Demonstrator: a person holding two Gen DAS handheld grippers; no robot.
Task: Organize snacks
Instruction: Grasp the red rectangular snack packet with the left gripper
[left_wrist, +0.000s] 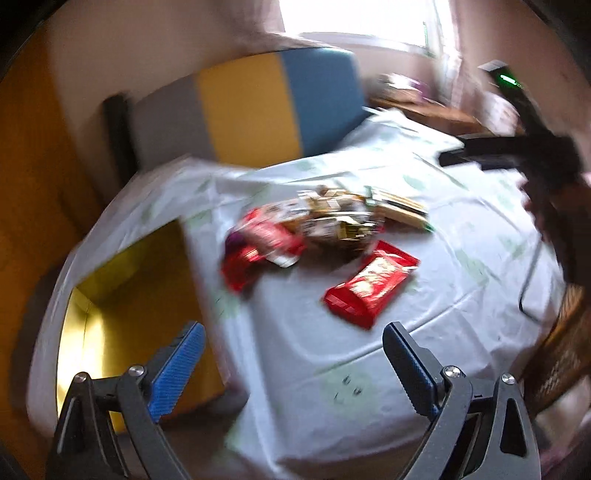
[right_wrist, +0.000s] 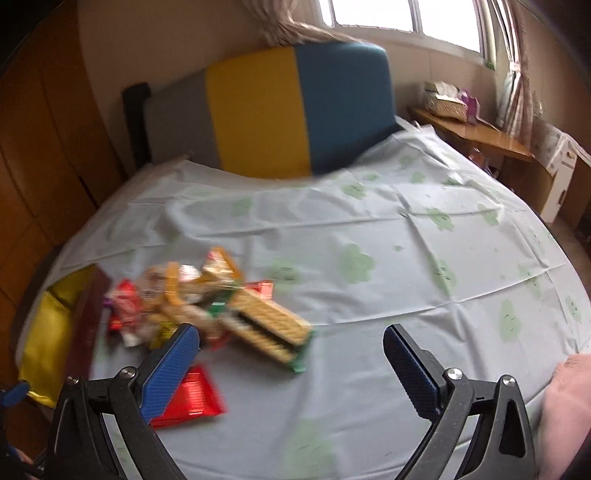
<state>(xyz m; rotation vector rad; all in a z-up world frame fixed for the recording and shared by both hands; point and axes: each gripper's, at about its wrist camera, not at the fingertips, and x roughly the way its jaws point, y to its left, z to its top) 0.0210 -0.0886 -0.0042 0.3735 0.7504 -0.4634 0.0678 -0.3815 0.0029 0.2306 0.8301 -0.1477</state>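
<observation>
At nine o'clock from the snack pile (left_wrist: 325, 221) on the pale cloth (left_wrist: 461, 229), a yellow box (left_wrist: 122, 306) stands open. Above the cloth's near edge the left gripper (left_wrist: 291, 369) hangs with jaws wide apart, empty; a red packet (left_wrist: 369, 286) lies at twelve o'clock from it. Right gripper (right_wrist: 291, 373) likewise gapes, holding nothing, with a wafer pack (right_wrist: 269, 328) at eleven o'clock.
</observation>
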